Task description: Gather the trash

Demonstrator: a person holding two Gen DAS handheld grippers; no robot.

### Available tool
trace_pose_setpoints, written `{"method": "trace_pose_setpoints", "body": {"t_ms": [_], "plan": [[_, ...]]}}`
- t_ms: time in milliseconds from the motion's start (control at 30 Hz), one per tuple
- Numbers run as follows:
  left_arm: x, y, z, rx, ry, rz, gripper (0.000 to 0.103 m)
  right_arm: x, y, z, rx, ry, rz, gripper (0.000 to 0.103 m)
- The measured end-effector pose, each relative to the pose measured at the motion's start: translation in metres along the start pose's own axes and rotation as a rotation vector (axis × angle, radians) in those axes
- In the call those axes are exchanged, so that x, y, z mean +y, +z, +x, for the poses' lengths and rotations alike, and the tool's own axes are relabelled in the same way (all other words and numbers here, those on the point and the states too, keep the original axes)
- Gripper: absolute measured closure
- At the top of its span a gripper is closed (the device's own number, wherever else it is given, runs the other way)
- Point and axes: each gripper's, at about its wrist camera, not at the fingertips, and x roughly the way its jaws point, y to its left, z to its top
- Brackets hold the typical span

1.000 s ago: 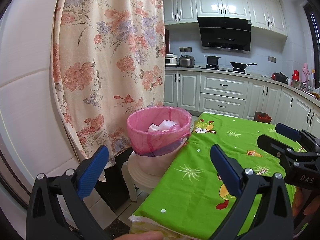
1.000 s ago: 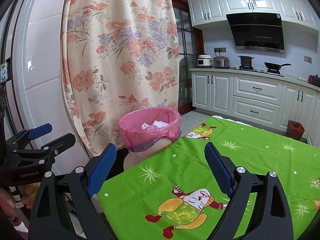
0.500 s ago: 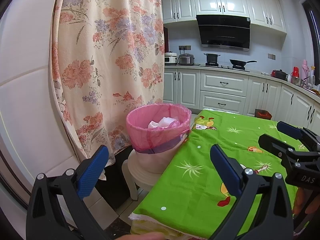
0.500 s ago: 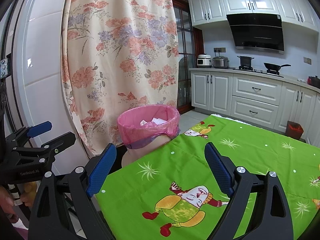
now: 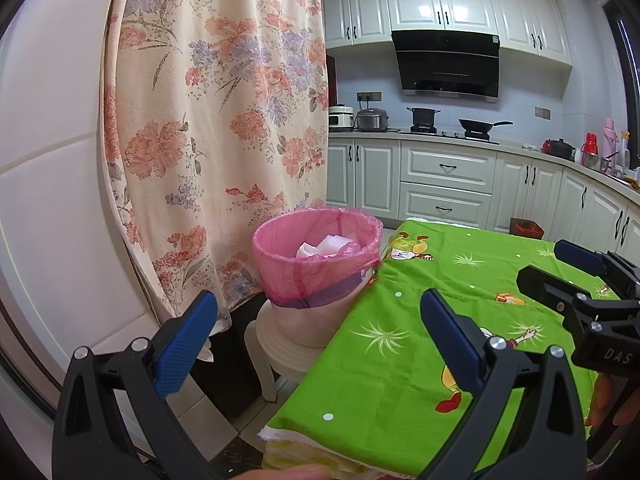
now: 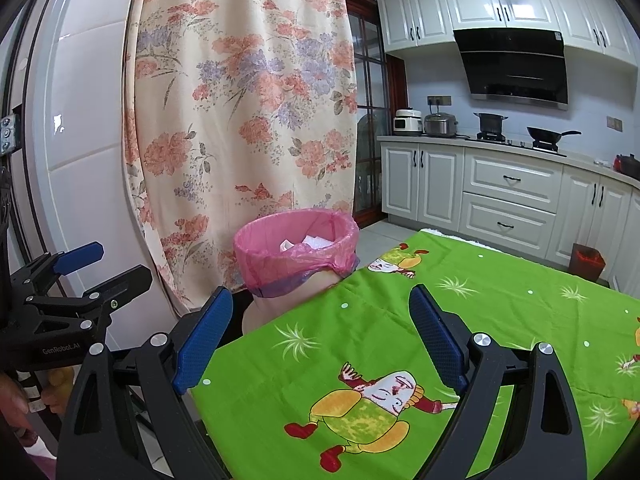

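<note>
Both grippers hover empty above the near end of the surface covered with a bright green cartoon-print cloth (image 6: pixel 460 320): the left gripper (image 5: pixel 318 334) has its blue-padded fingers spread wide with nothing between them, and the right gripper (image 6: pixel 320 334) is equally released. The round bin lined with a pink plastic bag (image 5: pixel 316 256) stands on a white plastic stool (image 5: pixel 280 344) just beside the surface's corner, crumpled white paper trash (image 5: pixel 326 245) already lying inside it. No loose trash shows on the cloth, so collecting looks finished or nearly so. The next move, likely, is closing in on the bag's rim to gather it.
</note>
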Motion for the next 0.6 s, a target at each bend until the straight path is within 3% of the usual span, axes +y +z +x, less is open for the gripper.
{"method": "trace_pose_setpoints", "body": {"t_ms": [333, 600], "plan": [[0.001, 0.000, 0.001, -0.008, 0.016, -0.010, 0.005, 0.000, -0.001, 0.000, 0.004, -0.003, 0.000, 0.019], [-0.038, 0.006, 0.019, 0.018, -0.077, 0.050, 0.005, -0.033, -0.013, -0.013, 0.016, -0.076, 0.044, 0.019]]}}
